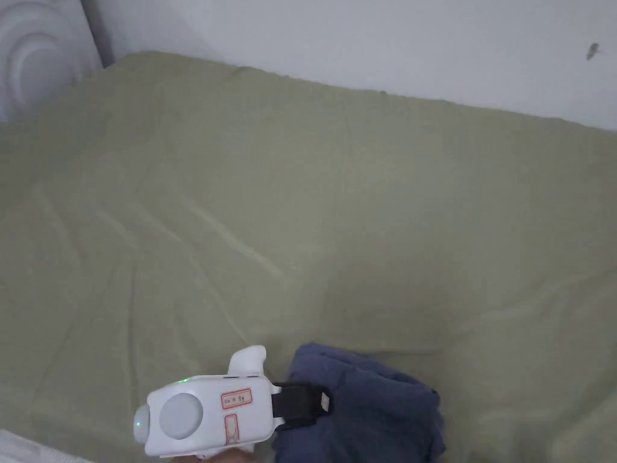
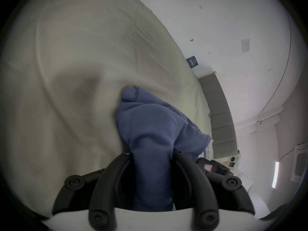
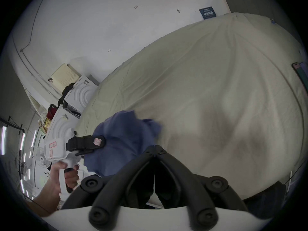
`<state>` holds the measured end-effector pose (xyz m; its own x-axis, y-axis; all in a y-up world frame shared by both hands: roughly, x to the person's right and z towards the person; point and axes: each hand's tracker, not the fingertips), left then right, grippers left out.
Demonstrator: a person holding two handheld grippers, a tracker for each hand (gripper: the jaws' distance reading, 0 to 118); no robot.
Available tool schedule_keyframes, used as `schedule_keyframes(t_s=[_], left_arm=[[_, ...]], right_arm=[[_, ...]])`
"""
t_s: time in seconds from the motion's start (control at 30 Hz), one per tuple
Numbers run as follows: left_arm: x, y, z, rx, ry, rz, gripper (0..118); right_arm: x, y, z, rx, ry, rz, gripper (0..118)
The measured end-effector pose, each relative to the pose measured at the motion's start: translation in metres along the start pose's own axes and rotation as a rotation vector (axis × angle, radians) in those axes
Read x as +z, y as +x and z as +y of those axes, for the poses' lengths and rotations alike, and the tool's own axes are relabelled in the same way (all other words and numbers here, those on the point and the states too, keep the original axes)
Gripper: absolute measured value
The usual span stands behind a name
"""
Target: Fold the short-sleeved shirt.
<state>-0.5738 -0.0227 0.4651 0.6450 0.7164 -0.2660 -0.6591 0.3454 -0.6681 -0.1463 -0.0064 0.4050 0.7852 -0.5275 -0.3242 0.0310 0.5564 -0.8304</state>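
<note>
While the crumpled blue short-sleeved shirt is lying on the pale green bedsheet, the left gripper is pinching it and the right gripper is hovering with fingers pressed together, empty.

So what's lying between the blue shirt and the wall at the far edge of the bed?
Nothing: bare green sheet from shirt to wall, head view.

The shirt is dark blue, bunched in a crumpled heap on the bed's near edge, one fold raised.
</note>
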Motion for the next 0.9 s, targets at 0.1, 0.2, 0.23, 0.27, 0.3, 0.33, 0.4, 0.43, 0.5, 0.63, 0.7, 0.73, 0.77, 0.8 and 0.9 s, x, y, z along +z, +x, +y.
schedule_keyframes(t_s=[0.1, 0.2, 0.23, 0.27, 0.3, 0.33, 0.4, 0.43, 0.5, 0.63, 0.7, 0.73, 0.77, 0.8, 0.9], left_arm=[[0.055, -0.044, 0.04, -0.007, 0.072, 0.079, 31], [0.123, -0.087, 0.084, -0.058, 0.099, 0.189, 31], [0.141, -0.102, 0.099, -0.072, 0.107, 0.237, 31], [0.162, -0.122, 0.117, -0.086, 0.107, 0.288, 31], [0.178, -0.149, 0.135, -0.111, 0.115, 0.348, 31], [0.19, -0.164, 0.15, -0.124, 0.121, 0.397, 31], [0.209, -0.2, 0.18, -0.149, 0.091, 0.489, 31], [0.208, -0.218, 0.189, -0.152, 0.071, 0.537, 31], [0.205, -0.238, 0.194, -0.153, 0.07, 0.529, 46], [0.207, -0.251, 0.182, -0.122, 0.128, 0.517, 97], [0.224, -0.236, 0.167, -0.093, 0.135, 0.497, 102], [0.233, -0.229, 0.159, -0.113, 0.141, 0.532, 103], [0.244, -0.216, 0.147, -0.16, 0.171, 0.617, 103], [0.255, -0.196, 0.134, -0.218, 0.208, 0.753, 100], [0.289, -0.116, 0.085, -0.354, 0.429, 0.764, 73]], right_arm=[[0.008, -0.013, 0.0, -0.003, 0.01, 0.006, 1], [0.01, -0.033, -0.002, 0.05, 0.006, -0.021, 1], [0.01, -0.037, -0.003, 0.056, 0.0, -0.022, 1], [0.01, -0.042, -0.004, 0.062, -0.002, -0.027, 1], [0.01, -0.046, -0.005, 0.067, -0.006, -0.03, 1], [0.011, -0.052, -0.005, 0.07, -0.008, -0.03, 1], [0.01, -0.062, -0.008, 0.078, -0.011, -0.03, 1], [0.008, -0.064, -0.009, 0.09, -0.013, -0.033, 1], [0.005, -0.067, -0.009, 0.101, -0.03, -0.044, 1], [0.011, -0.075, -0.005, 0.094, -0.022, -0.03, 1], [0.016, -0.076, -0.002, 0.098, -0.009, -0.017, 1], [0.019, -0.074, 0.001, 0.106, -0.003, -0.016, 1], [0.024, -0.074, 0.004, 0.123, 0.009, -0.013, 1], [0.03, -0.074, 0.007, 0.144, 0.027, -0.007, 1], [0.054, -0.074, 0.023, 0.236, 0.094, -0.016, 1]])
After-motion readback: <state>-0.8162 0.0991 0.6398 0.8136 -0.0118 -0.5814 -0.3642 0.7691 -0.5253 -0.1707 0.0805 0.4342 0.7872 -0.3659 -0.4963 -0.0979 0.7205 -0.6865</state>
